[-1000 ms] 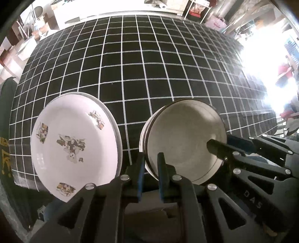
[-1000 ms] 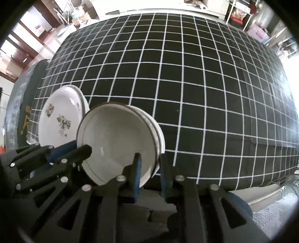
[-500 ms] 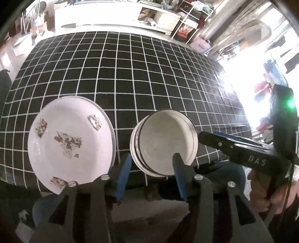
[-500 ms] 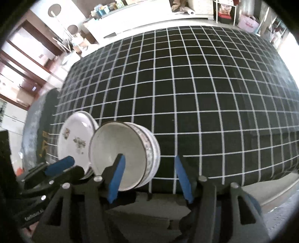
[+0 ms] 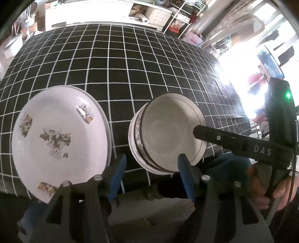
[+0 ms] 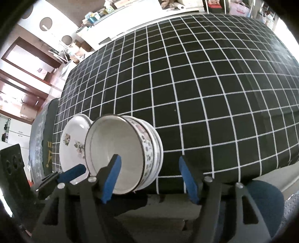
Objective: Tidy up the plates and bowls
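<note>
A stack of white plates with flower prints (image 5: 58,134) lies at the near left edge of the table, and shows in the right wrist view (image 6: 72,144). Beside it on the right stands a stack of white bowls with dark rims (image 5: 168,132), also in the right wrist view (image 6: 123,153). My left gripper (image 5: 151,175) is open and empty, just short of the table edge in front of the bowls. My right gripper (image 6: 149,177) is open and empty, in front of the bowls' right side; its body shows in the left wrist view (image 5: 243,144).
The table wears a black cloth with a white grid (image 6: 186,84), bare beyond the dishes. A dark cushioned seat (image 6: 44,130) stands at the table's left end. Shelves and clutter (image 5: 177,16) line the far wall. Bright glare comes from the right.
Both grippers were shut at the bowl stack's rim, then opened, let go and drew back toward me. The bowls stay beside the plates.
</note>
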`<move>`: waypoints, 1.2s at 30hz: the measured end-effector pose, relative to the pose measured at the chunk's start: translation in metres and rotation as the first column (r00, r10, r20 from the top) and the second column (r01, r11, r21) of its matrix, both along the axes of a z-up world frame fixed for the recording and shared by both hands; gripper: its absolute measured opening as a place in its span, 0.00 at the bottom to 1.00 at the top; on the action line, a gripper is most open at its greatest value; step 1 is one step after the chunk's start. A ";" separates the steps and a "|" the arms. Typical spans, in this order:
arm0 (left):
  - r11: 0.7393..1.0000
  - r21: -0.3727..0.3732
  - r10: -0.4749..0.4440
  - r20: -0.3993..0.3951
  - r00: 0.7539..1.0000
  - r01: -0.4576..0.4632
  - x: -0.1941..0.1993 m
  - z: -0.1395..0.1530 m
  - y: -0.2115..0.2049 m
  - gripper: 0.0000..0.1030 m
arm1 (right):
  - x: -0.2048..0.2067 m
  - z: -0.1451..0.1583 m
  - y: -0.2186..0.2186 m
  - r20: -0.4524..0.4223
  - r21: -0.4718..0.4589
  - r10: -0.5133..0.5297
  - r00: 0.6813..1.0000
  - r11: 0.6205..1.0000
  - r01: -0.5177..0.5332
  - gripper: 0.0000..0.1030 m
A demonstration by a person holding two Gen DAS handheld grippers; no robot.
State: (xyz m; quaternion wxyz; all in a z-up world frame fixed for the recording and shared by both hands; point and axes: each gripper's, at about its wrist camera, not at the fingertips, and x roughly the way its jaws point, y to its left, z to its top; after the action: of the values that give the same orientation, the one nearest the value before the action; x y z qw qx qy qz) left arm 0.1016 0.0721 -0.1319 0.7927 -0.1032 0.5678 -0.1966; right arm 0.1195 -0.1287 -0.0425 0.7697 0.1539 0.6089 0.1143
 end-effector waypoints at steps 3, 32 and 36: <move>1.000 0.001 -0.014 -0.016 1.000 0.014 0.006 -0.008 -0.002 0.54 | 0.003 -0.008 -0.001 -0.020 0.011 -0.002 1.000 1.000 0.002 0.69; 0.996 0.046 -0.066 -0.075 0.995 0.070 0.032 -0.054 -0.025 0.57 | 0.016 -0.050 -0.011 -0.113 0.108 0.004 0.994 0.994 0.008 0.69; 0.997 0.048 -0.063 -0.075 0.995 0.066 0.033 -0.051 -0.026 0.58 | 0.017 -0.051 -0.010 -0.110 0.124 0.006 0.994 0.992 0.008 0.69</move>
State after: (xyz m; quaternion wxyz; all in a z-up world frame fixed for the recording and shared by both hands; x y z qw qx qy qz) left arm 0.1346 0.0464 -0.1832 0.7670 -0.0718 0.6042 -0.2037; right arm 0.1369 -0.1386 -0.0933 0.7239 0.2080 0.6421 0.1429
